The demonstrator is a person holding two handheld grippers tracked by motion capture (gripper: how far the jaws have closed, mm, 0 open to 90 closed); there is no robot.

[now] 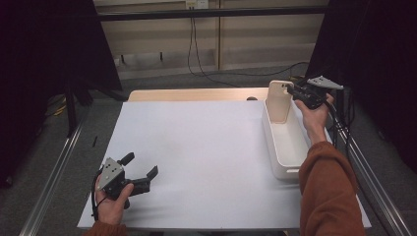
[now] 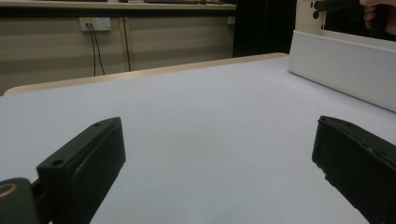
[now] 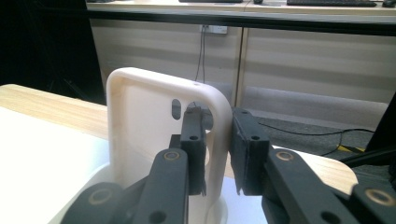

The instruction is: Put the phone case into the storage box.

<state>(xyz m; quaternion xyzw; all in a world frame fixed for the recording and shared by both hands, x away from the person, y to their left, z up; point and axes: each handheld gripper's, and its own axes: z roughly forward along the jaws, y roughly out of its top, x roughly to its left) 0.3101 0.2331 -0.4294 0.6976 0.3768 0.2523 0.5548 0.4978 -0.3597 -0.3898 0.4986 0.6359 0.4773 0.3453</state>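
A cream phone case (image 1: 279, 101) stands upright at the far end of a white bin (image 1: 269, 137), its camera cut-out at the top. In the right gripper view the case (image 3: 140, 121) is close up. My right gripper (image 3: 218, 135) straddles its right edge, one jaw inside the shell and one outside, with a thin gap showing at the outer pad. From above, the right gripper (image 1: 294, 91) reaches the case from the right. My left gripper (image 1: 142, 164) rests low at the near left of the white mat (image 1: 206, 147), open with nothing between its jaws (image 2: 215, 154).
The bin's long white wall (image 2: 341, 65) runs along the right side of the mat. A strip of wooden tabletop (image 1: 196, 94) shows beyond the mat. Cables hang down the back wall, and dark curtains stand at both sides.
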